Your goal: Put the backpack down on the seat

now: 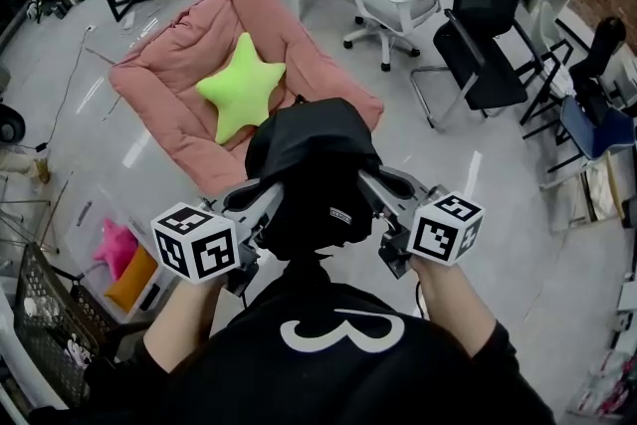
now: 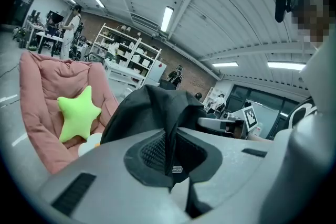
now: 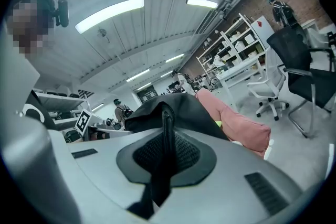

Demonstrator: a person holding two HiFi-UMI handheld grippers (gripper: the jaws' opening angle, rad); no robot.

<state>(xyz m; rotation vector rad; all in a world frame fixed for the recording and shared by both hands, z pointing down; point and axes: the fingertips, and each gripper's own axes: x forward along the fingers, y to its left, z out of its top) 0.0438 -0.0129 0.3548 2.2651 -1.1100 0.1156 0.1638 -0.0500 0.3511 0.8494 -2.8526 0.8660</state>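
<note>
Black backpack (image 1: 311,164) is held aloft at frame centre, just short of the pink seat (image 1: 164,65) at upper left, judged ready for lowering beside the green star cushion (image 1: 242,95). Left gripper (image 2: 169,157) fingers are nearly closed, pinching a backpack fold. Right gripper (image 3: 165,152) fingers likewise clamp its strap.

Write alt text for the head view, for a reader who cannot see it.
A person holds up a black backpack, with the left gripper and the right gripper each shut on its fabric. It hangs in front of a pink padded seat that bears a green star cushion. A white office chair and a black chair stand at the right.
</note>
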